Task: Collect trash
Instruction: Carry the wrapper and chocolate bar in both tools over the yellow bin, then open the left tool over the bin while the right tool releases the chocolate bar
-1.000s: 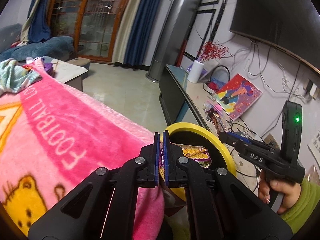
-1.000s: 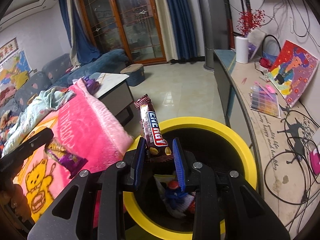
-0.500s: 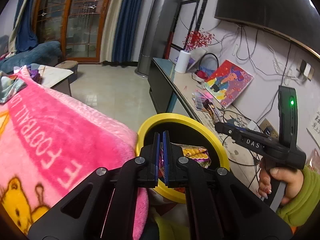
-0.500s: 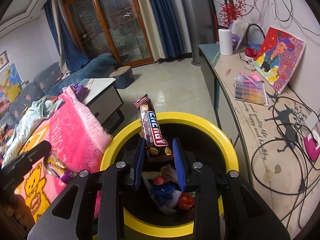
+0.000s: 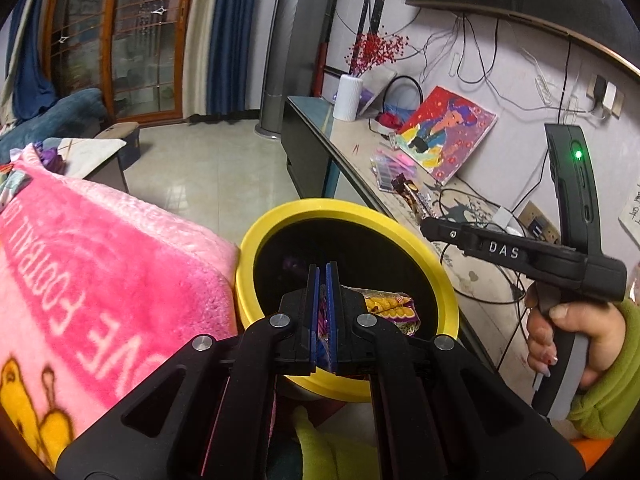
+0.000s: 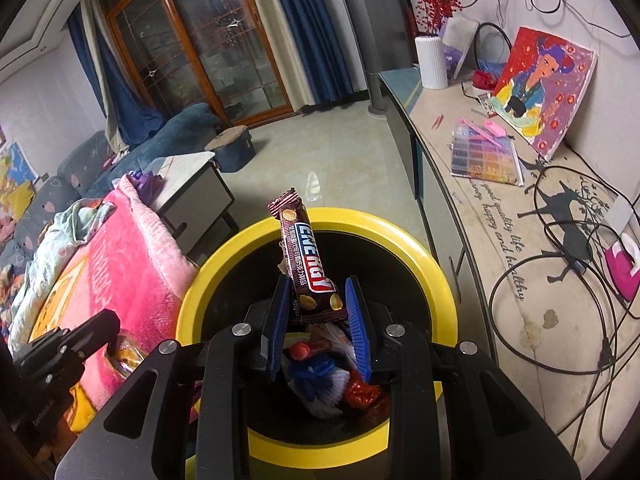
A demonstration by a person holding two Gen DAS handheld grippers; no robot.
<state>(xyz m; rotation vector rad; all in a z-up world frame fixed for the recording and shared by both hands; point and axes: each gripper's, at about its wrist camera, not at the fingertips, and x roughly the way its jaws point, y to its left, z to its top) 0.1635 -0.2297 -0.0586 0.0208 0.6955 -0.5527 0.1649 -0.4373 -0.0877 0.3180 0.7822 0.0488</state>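
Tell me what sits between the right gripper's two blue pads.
In the right wrist view, the right gripper pinches the lower end of a brown snack bar wrapper, which sticks up over the yellow-rimmed bin.

The left black two-finger tongs [image 5: 323,280] point forward and downward, their blue-padded jaws pressed together with only a thin sliver of wrapper caught between them. The right black two-finger tongs [image 6: 318,294] also tilt downward, jaws partly apart and clamped on the lower end of a wrapper that stands up between the pads. A hand [image 5: 560,336] in a green sleeve [image 5: 612,384] grips the right tongs' pistol handle.
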